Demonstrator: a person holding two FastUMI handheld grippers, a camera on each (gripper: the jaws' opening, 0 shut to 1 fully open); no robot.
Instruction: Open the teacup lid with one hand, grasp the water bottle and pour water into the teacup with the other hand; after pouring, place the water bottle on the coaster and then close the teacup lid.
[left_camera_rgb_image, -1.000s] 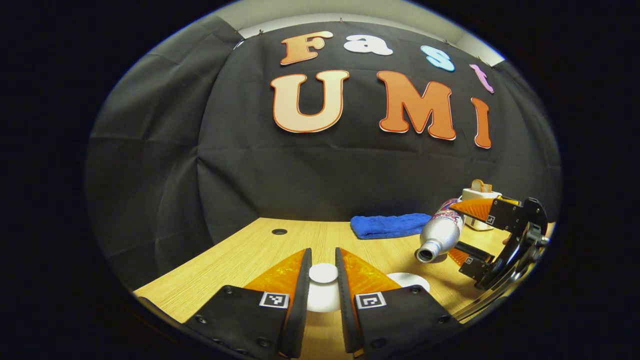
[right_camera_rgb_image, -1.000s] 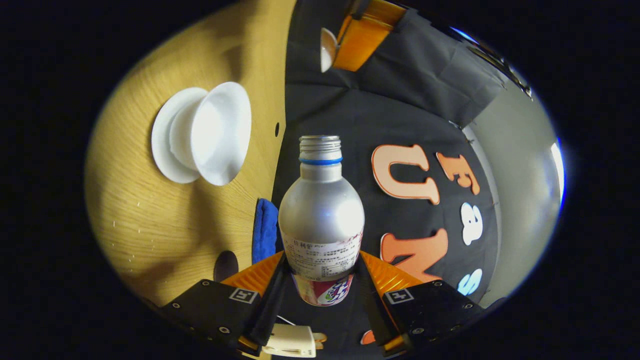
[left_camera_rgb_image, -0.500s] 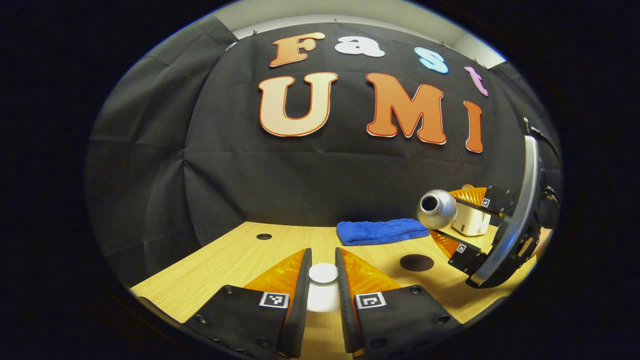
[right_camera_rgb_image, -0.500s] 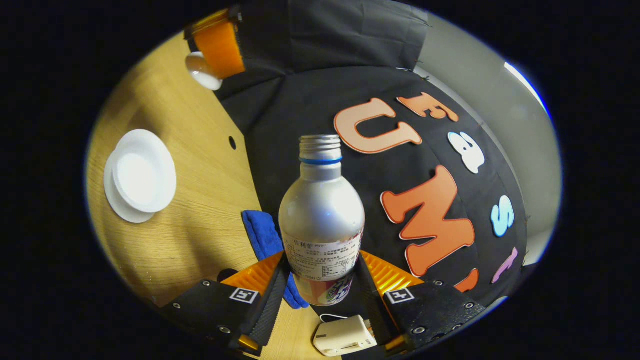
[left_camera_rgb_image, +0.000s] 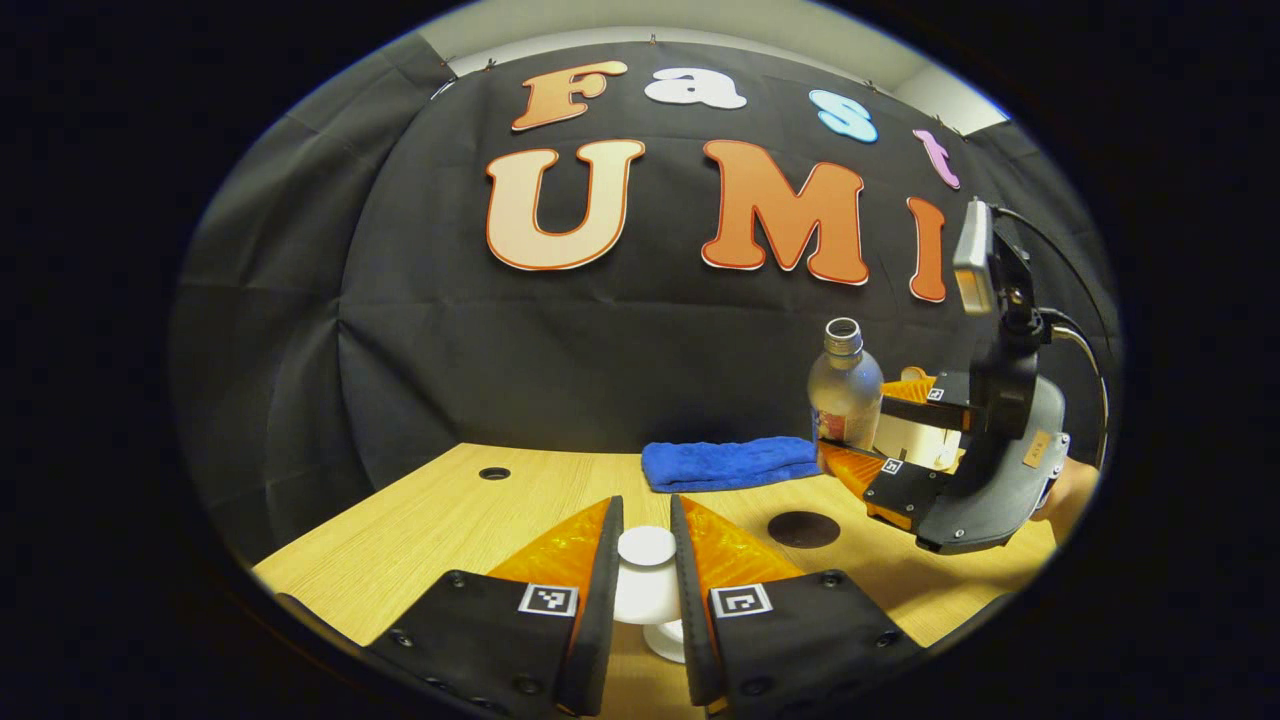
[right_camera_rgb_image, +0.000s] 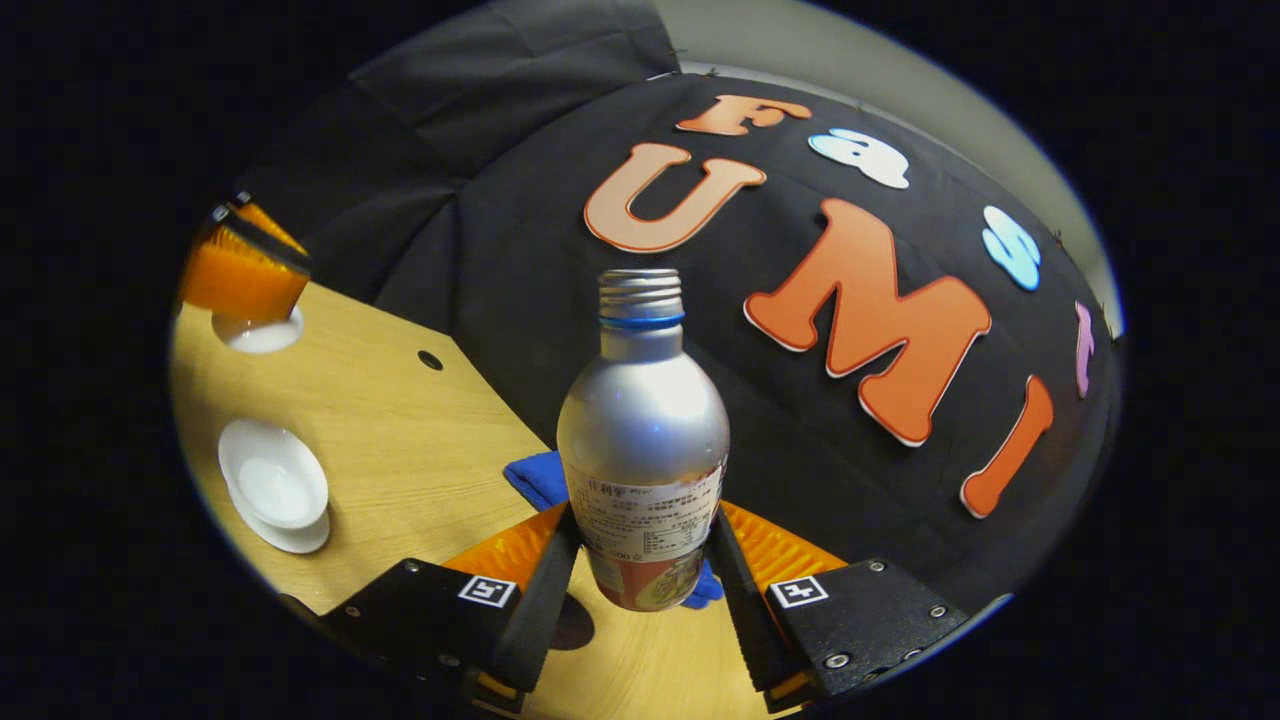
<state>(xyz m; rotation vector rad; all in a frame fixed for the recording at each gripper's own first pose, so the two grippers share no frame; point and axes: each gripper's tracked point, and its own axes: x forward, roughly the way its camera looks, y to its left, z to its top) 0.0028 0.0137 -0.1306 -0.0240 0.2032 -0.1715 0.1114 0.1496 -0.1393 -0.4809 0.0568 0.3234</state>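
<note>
Surface (left_camera_rgb_image: 440, 520): pale wood, lower half of the left gripper view and lower left of the right gripper view. Blue towel (left_camera_rgb_image: 728, 463) lies at its back edge, centre of the left gripper view.

Right gripper (right_camera_rgb_image: 640, 560): jaws closed onto the lower body of the water bottle (right_camera_rgb_image: 642, 430), one finger on each side of the label. Bottle is uncapped and stands close to upright, at centre frame in the right gripper view and at right of centre in the left gripper view, held clear above the surface.

Left gripper (left_camera_rgb_image: 646, 575): jaws nearly closed, pinching the knob of the teacup lid (left_camera_rgb_image: 646, 570) at bottom centre of the left gripper view. Lid is held off the cup.

Teacup (right_camera_rgb_image: 272, 478): open, on its saucer, lower left of the right gripper view. Inside reads white; cannot tell whether water is in it. Bottle's contents not visible either.

Coaster (left_camera_rgb_image: 803, 529): dark round disc at lower right of the left gripper view, below and a little left of the bottle, nothing on it.

Judgement: step in hand is setting the bottle on the coaster. To do it well, keep the bottle vertical, bring its base over the disc's centre, lower until it sits flat, and only then release. Keep the lid well apart from that path.
</note>
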